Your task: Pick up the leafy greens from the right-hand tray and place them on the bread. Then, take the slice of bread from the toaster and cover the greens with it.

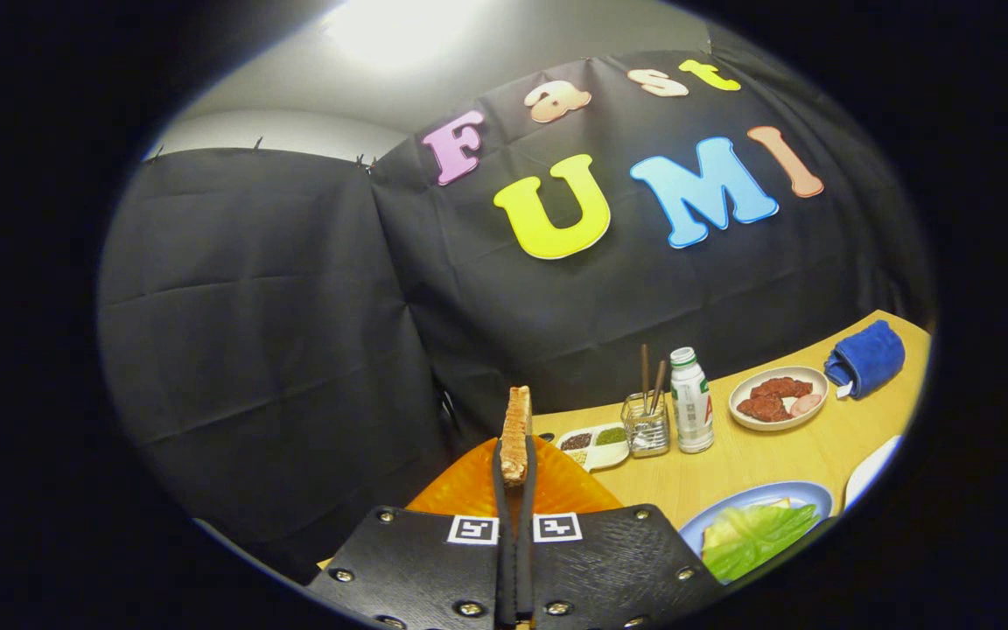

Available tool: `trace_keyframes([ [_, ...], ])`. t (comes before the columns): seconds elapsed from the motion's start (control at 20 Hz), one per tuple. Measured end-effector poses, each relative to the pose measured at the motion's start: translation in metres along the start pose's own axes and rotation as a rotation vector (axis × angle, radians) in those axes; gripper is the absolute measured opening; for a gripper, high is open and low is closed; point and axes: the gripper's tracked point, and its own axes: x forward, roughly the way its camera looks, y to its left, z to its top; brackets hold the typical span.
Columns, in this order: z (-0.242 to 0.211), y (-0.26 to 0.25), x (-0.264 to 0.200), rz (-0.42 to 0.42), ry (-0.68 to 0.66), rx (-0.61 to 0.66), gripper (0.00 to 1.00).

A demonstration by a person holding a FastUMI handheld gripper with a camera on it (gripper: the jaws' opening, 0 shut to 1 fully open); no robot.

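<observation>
Gripping a browned slice of toasted bread (515, 435) edge-on, the hand-held gripper (514, 468) has both fingers nearly closed on it, above an orange ribbed tray (469, 486).
Beyond stand a divided white condiment dish (596, 446), clear glass chopstick holder (647, 426), white bottle (692, 401) and white plate of meat (777, 397); leafy greens (758, 535) cover bread on the blue plate (753, 499) nearby.

So on the wooden table (766, 455) there's a small white divided dish (596, 444) with dark and green seasonings in it. Just right of that, a clear glass holder (647, 427) with chopsticks (651, 378) sticking up, then a white bottle (692, 402) with a green cap. Further right is a plate of reddish meat (776, 398), and a rolled blue towel (867, 359) at the far right.
</observation>
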Motion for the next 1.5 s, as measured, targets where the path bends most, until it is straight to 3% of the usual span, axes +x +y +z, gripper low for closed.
trace_keyframes([
  [0.3,0.011,-0.070,-0.029,-0.102,-0.007,-0.045,0.00],
  [1.0,-0.047,-0.220,-0.073,-0.362,0.142,-0.229,0.00],
  [1.25,-0.074,-0.228,-0.073,-0.361,0.194,-0.356,0.00],
  [1.5,-0.089,-0.214,-0.068,-0.328,0.199,-0.388,0.00],
])
